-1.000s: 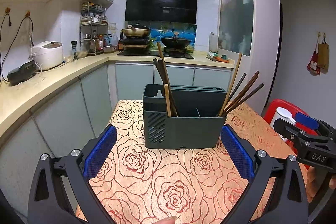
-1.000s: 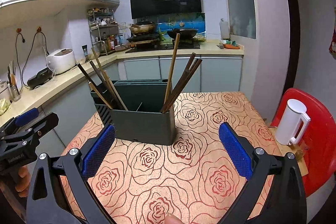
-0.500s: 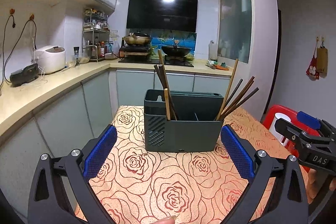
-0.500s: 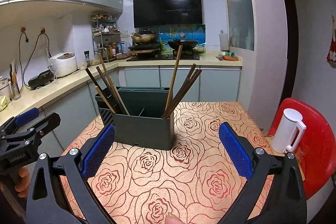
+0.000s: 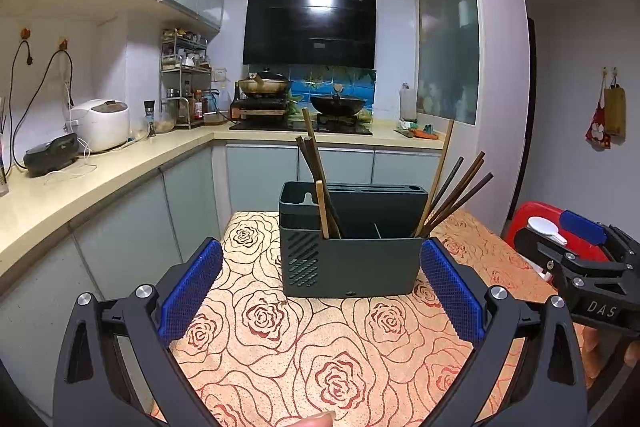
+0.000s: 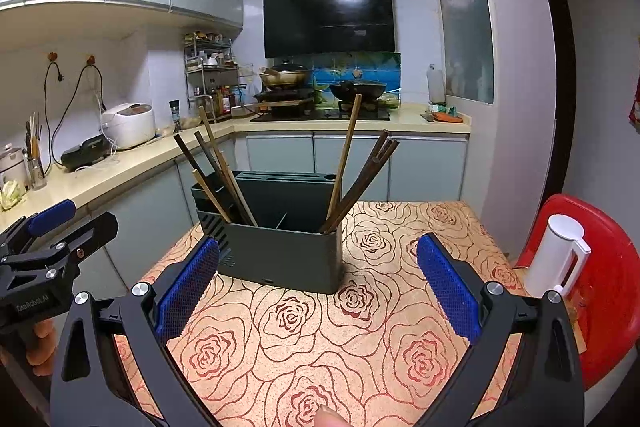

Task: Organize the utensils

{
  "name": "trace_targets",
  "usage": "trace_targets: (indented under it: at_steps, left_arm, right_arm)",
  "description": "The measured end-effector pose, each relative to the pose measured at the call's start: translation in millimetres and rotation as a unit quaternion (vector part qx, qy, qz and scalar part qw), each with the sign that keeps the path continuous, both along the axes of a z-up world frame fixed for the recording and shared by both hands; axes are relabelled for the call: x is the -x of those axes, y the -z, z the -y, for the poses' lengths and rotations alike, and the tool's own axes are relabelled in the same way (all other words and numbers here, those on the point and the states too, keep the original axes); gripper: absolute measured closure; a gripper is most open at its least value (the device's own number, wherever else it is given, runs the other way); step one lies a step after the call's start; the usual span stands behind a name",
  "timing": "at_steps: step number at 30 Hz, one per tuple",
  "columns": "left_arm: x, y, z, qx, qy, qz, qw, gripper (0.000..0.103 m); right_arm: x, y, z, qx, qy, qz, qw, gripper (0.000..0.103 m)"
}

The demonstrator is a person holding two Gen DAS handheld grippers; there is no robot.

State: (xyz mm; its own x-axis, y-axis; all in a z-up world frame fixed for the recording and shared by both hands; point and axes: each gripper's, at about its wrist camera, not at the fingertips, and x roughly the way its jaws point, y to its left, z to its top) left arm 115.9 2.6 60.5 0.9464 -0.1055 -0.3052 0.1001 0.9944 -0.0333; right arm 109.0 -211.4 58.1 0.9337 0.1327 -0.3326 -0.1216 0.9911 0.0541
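Dark grey utensil caddy [image 5: 352, 255] standing upright on the rose-patterned tablecloth [image 5: 304, 359], with 2 bundles of chopsticks: left cluster [image 5: 318, 183] in the left end compartment, right cluster [image 5: 452, 195] leaning out of the right end. Left gripper [image 5: 320, 291] spread wide, empty, held back from the caddy; right gripper [image 6: 316, 287] likewise apart and empty. Probably light, stiff, smooth sticks, prone to slipping or rolling between pads. Best pinched singly on the upper shaft, above the rim, pulled along the lean. White kettle [image 6: 558, 255] well apart.

Black claws [image 5: 320, 291] — blue textured pads [image 6: 186, 291], silver screws.
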Motion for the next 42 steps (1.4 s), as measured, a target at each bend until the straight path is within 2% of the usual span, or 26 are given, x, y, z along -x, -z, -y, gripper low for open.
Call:
trace_targets:
  at_steps: [42]
  left_arm:
    - [-1.0, 4.0, 3.8, -0.003, 0.002, -0.01, 0.9999, 0.007]
  right_arm:
    - [1.9, 1.9, -1.8, -0.006, 0.003, -0.004, 1.0, 0.007]
